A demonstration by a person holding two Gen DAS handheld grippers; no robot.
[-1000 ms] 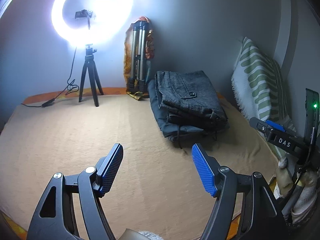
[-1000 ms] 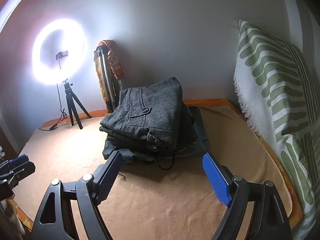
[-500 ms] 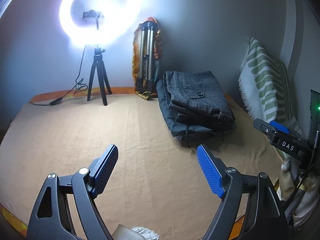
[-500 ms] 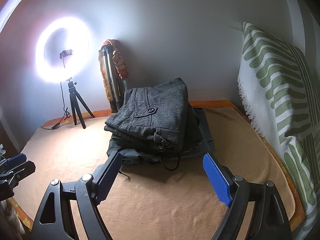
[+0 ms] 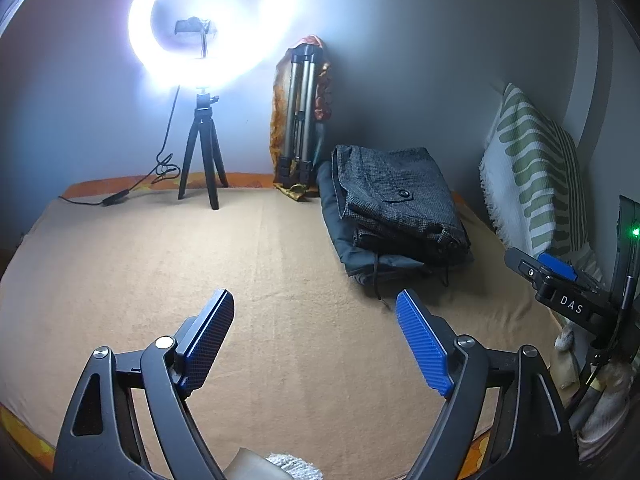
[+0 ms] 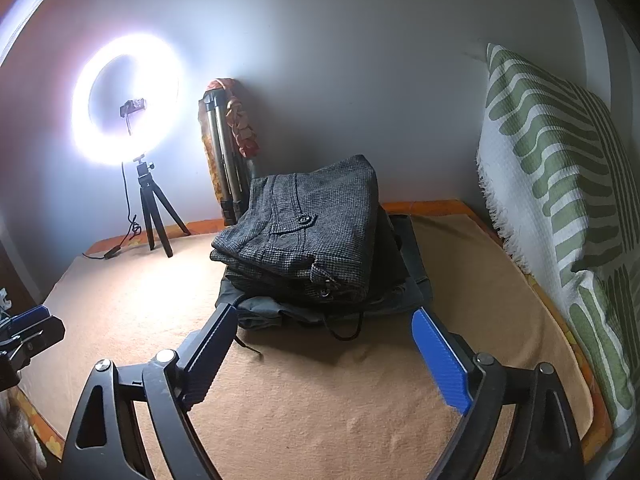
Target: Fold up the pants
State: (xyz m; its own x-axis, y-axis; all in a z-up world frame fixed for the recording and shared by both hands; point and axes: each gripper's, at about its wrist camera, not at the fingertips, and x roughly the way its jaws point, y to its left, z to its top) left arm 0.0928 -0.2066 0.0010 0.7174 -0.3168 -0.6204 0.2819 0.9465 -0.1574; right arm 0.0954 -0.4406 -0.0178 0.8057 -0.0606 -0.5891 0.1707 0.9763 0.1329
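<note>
Left wrist view: left gripper (image 5: pixel 316 340) spread wide, empty, now lower over the tan blanket (image 5: pixel 160 264); folded grey pants (image 5: pixel 396 204) sit farther right atop a dark folded garment (image 5: pixel 340 236).

Right wrist view: right gripper (image 6: pixel 324 352) wide open, empty, closer to the pants (image 6: pixel 308 228), which lie just ahead, near the striped pillow (image 6: pixel 560 168).

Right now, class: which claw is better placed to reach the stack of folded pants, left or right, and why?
Right, probably. The right claw is open and points straight at the checked grey pants close ahead. The left claw, also open, faces bare tan blanket, the stack off to its right.

Two folded pants (image 6: pixel 316 228), two tripods (image 5: pixel 298 116), one ring light (image 5: pixel 208 20), one pillow (image 6: pixel 560 184)
</note>
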